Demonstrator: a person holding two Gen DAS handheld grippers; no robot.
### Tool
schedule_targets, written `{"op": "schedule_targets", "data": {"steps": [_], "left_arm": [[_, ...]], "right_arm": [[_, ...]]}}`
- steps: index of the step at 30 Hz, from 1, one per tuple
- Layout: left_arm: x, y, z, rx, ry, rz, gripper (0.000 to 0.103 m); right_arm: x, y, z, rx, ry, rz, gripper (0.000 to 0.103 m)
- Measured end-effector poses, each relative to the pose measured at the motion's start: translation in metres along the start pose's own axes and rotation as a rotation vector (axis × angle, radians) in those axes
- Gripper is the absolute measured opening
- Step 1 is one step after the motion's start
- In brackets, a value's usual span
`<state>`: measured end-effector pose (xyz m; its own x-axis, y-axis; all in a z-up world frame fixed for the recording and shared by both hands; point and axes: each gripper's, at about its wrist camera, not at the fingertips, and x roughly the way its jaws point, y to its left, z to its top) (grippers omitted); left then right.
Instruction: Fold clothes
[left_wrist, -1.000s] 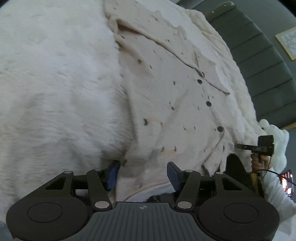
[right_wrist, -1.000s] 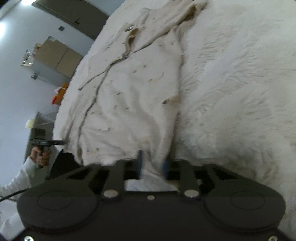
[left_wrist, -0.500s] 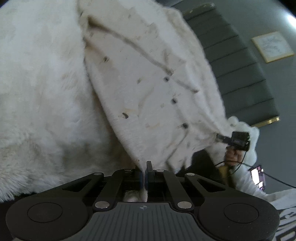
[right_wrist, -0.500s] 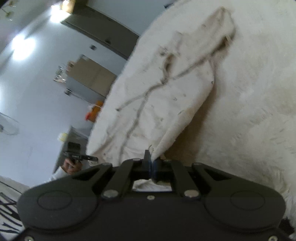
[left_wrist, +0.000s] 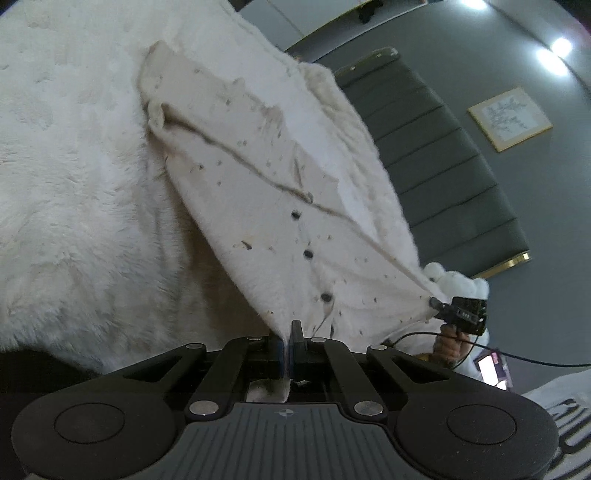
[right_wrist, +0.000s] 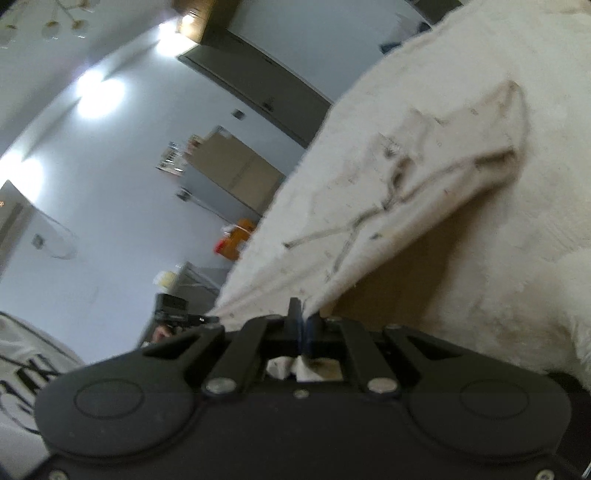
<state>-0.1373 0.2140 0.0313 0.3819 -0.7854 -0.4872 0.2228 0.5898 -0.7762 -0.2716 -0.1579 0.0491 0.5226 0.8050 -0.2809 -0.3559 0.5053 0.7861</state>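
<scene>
A cream button-up shirt (left_wrist: 266, 206) with small dark specks lies on a white fluffy bed cover (left_wrist: 74, 192), its near hem lifted off the cover. My left gripper (left_wrist: 289, 334) is shut on one corner of that hem. In the left wrist view the right gripper (left_wrist: 439, 306) pinches the other hem corner at the far right, so the hem hangs stretched between the two. The right wrist view shows the shirt (right_wrist: 406, 206) rising from the bed cover (right_wrist: 517, 266) to my right gripper (right_wrist: 303, 321), which is shut on the cloth, with the left gripper (right_wrist: 199, 319) at the far left.
A grey padded headboard (left_wrist: 443, 166) and a framed picture (left_wrist: 509, 118) stand beyond the bed. A person's hand (left_wrist: 450, 343) holds the far gripper, with a cable trailing. A brown cabinet (right_wrist: 236, 173), orange items (right_wrist: 236, 236) and a dark door (right_wrist: 258, 85) line the far wall.
Both grippers closed on the shirt's near hem corners and rose, lifting the hem off the cover. The cameras tilted up, so more wall and headboard show.
</scene>
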Motion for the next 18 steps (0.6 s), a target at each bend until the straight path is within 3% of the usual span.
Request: {"op": "schedule_targets", "data": {"steps": [5,9,15,18], "left_arm": [[-0.027,-0.014,0.008,0.015,-0.105,-0.035,0.000],[-0.031,-0.015,0.045,0.039,-0.211,-0.065,0.000],[-0.006,-0.023,0.149,0.146,-0.303,-0.051,0.000],[0.023,-0.030,0.232,0.242,-0.335,-0.014,0.000]], "right_arm": [[-0.016,0.013,0.013,-0.019,-0.060,0.003,0.000],[-0.019,0.002,0.041,-0.009,-0.168,-0.037,0.001],[0.000,-0.016,0.118,-0.071,-0.329,-0.145,0.001],[0.027,-0.035,0.183,-0.104,-0.381,-0.242,0.001]]}}
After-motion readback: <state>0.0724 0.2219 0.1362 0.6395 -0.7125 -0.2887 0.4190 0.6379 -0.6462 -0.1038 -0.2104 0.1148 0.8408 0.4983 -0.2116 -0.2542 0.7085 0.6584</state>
